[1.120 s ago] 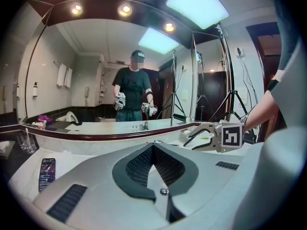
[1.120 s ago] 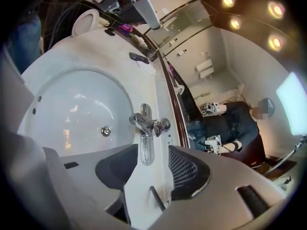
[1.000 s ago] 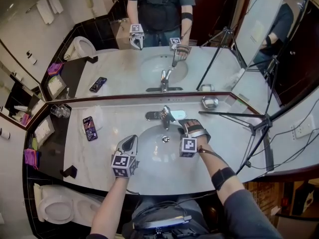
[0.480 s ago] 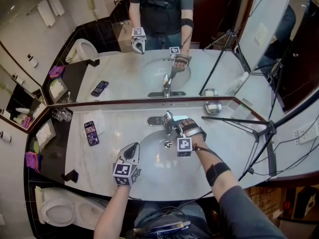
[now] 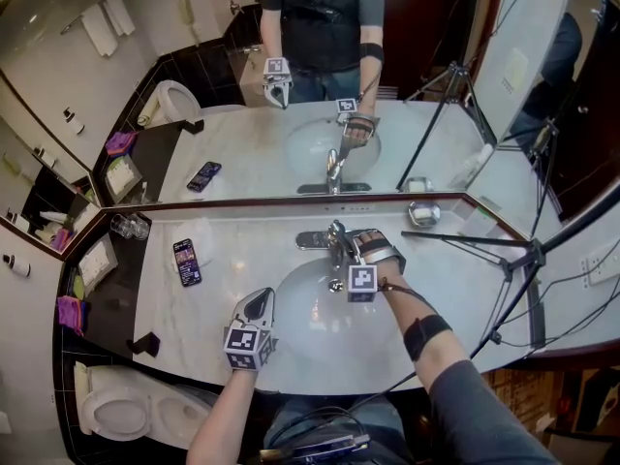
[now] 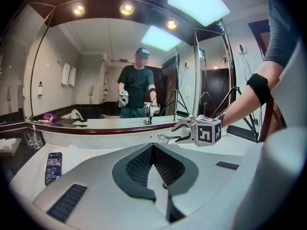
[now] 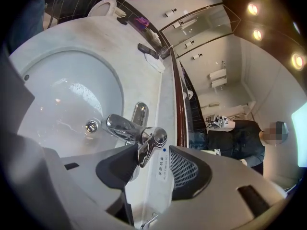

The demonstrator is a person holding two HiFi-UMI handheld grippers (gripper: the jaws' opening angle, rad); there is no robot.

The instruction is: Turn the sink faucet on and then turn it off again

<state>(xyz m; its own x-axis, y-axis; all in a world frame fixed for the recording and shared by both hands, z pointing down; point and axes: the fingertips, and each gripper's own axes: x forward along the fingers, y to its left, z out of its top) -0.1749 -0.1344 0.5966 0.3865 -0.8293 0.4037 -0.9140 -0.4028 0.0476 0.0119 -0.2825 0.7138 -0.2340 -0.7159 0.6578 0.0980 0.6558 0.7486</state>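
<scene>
The chrome faucet [image 5: 334, 236] stands behind the white sink basin [image 5: 295, 318], and no water runs from its spout [image 7: 121, 126]. My right gripper [image 5: 343, 247] is at the faucet, its marker cube over the basin. In the right gripper view its jaws [image 7: 154, 152] stand open with the faucet's lever [image 7: 151, 142] between them; the lever sits close to the left pad and a gap shows beside the right pad. My left gripper [image 5: 262, 294] hovers over the basin's front left rim, away from the faucet. Its tips [image 6: 152, 147] meet with nothing held.
A phone [image 5: 186, 262] lies on the marble counter left of the basin, with glasses [image 5: 129, 227] in the far left corner. A metal dish [image 5: 423, 212] and a tripod leg [image 5: 475, 243] are at the right. A mirror backs the counter; a toilet [image 5: 107, 410] stands lower left.
My right gripper has moved left to the faucet, so the lever now sits between its jaws. The left gripper has stayed about where it was.
</scene>
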